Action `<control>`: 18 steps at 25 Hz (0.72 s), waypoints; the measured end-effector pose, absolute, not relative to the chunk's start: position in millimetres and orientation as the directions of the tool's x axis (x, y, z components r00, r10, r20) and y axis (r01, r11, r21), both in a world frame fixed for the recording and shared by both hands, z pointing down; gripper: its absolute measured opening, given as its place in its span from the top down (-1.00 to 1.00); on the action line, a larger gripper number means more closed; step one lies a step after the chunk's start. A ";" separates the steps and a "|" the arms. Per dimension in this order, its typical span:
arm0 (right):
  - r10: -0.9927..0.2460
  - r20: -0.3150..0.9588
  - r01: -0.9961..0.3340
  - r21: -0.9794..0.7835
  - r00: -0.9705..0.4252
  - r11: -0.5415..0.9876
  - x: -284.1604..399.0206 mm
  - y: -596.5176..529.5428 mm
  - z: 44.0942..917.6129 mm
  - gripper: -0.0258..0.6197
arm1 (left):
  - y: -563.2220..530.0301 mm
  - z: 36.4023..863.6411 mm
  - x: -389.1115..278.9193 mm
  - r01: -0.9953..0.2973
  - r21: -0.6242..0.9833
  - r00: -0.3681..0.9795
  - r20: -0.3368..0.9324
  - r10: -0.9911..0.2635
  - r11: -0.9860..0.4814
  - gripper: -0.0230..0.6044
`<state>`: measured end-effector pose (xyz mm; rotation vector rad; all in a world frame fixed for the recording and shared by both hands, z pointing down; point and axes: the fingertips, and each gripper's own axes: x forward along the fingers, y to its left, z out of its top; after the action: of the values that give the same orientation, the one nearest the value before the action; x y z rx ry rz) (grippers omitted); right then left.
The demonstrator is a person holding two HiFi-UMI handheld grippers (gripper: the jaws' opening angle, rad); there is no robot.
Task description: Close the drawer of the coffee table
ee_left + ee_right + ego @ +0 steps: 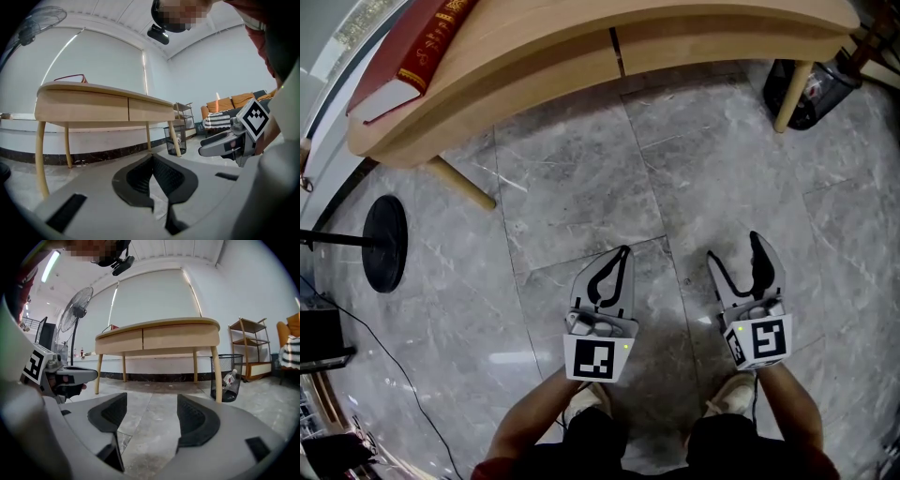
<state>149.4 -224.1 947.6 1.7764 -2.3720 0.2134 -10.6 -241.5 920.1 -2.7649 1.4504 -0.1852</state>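
Observation:
The pale wooden coffee table (581, 56) spans the top of the head view, its two drawer fronts (534, 80) (712, 42) lying flush with the apron. Both grippers hover over the marble floor, well short of the table. My left gripper (623, 251) is shut, tips touching, with nothing held; its own view shows the pads meeting (152, 165) below the table (93, 105). My right gripper (732, 246) is open and empty, its jaws spread wide (151, 401) and facing the table (159, 338).
A red book (412, 52) lies on the tabletop's left end. A black fan base (384, 244) and cable sit on the floor at left. A wire bin (811, 94) stands by the table's right leg. A shelf rack (251, 348) stands beyond it.

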 end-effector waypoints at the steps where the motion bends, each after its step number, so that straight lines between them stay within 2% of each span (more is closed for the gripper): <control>1: -0.937 0.217 -0.961 -0.011 -0.274 0.278 148.6 -222.3 948.1 -0.07 | -239.3 922.0 -11.2 -0.819 -0.065 0.563 0.104 -0.820 -0.570 0.90; 14: -0.943 0.220 -0.967 -0.003 -0.249 0.254 154.0 -221.6 949.4 -0.06 | -237.1 924.3 -15.9 -0.821 -0.073 0.558 0.106 -0.823 -0.566 0.90; 18: -0.942 0.220 -0.966 -0.010 -0.254 0.258 154.7 -221.8 948.2 0.14 | -237.3 924.5 -14.7 -0.821 -0.068 0.559 0.106 -0.822 -0.567 0.90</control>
<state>154.7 -221.8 948.2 1.8035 -2.3521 0.2123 -14.7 -237.3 924.5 -2.7643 1.4569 -0.1962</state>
